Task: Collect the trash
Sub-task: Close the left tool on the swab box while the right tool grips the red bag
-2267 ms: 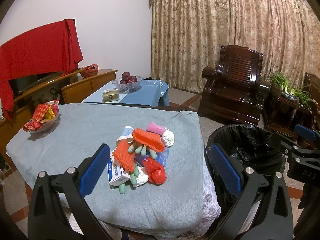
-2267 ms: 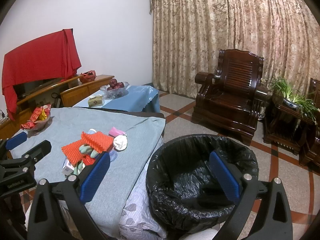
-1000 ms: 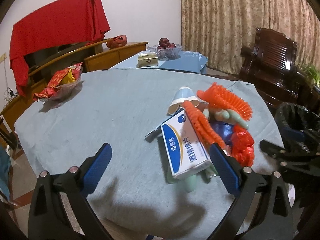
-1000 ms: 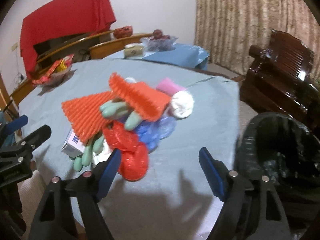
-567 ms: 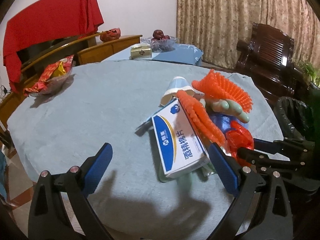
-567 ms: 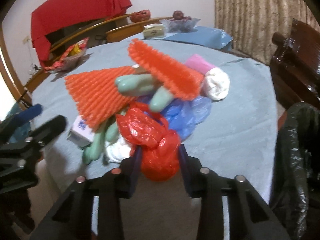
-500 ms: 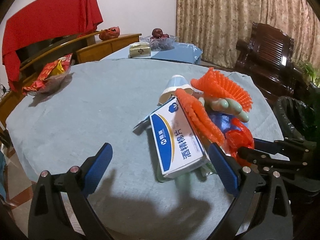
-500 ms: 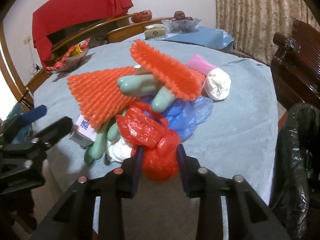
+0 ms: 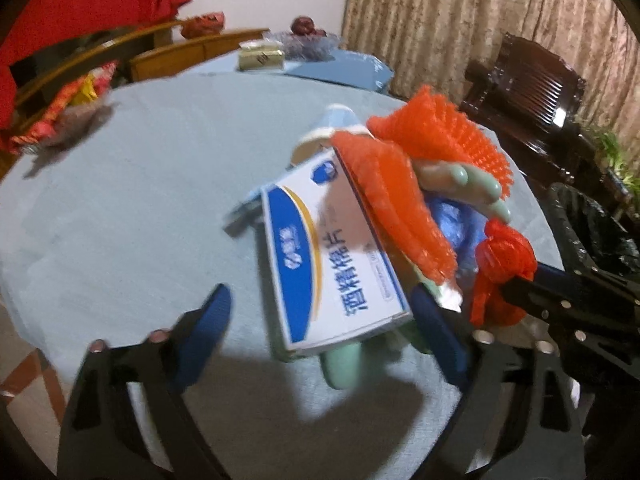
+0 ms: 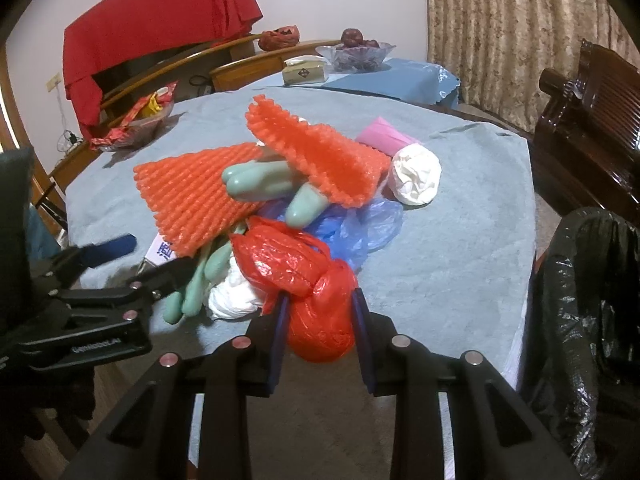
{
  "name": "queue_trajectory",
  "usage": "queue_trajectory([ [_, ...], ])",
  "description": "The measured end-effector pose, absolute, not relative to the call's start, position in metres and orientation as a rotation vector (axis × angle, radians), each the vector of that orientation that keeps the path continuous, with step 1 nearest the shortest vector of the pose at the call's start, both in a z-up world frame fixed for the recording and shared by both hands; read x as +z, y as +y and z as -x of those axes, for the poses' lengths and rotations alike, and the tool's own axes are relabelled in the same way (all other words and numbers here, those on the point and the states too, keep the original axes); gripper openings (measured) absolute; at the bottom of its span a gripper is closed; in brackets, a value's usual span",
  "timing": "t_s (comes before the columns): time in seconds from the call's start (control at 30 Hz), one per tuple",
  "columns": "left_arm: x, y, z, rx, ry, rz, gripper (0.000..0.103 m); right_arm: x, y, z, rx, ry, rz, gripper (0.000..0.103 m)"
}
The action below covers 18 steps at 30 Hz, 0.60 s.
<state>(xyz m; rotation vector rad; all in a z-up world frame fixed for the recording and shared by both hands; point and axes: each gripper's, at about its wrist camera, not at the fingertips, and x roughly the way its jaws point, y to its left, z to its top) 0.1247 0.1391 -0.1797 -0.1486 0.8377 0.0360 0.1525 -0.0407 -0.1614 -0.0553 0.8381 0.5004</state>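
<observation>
A trash pile lies on the round table's blue-grey cloth [image 10: 472, 248]. My right gripper [image 10: 320, 312] is shut on a red plastic bag [image 10: 316, 296] at the pile's near edge; the bag also shows in the left wrist view [image 9: 500, 264]. My left gripper [image 9: 324, 320] is open, its blue pads on either side of a white and blue box [image 9: 332, 264]. Orange foam nets [image 10: 208, 196], green rubber gloves [image 10: 264, 184], a blue plastic bag [image 10: 360, 224], a white paper ball [image 10: 416, 176] and a pink roll [image 10: 384, 138] make up the pile.
A bin lined with a black bag [image 10: 588, 320] stands right of the table. A snack dish [image 10: 136, 124] sits at the table's far left. A tissue box [image 10: 304, 72] and fruit bowl [image 10: 360, 54] stand on a further table. A dark wooden armchair [image 10: 592, 116] is at right.
My left gripper has moved closer, so the white and blue box now lies between its pads. My right gripper stays shut on the red bag.
</observation>
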Motion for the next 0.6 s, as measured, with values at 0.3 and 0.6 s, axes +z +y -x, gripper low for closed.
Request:
queue_trajectory([
  [0.3,-0.164,0.139,-0.114,0.012,0.794,0.177,0.059,-0.155,-0.046,-0.15,0.499,0.82,0.061,0.03],
  [0.6,-0.171,0.154,-0.106,0.065,0.874,0.171,0.06,-0.154,-0.048,-0.144,0.492,0.835,0.06,0.03],
])
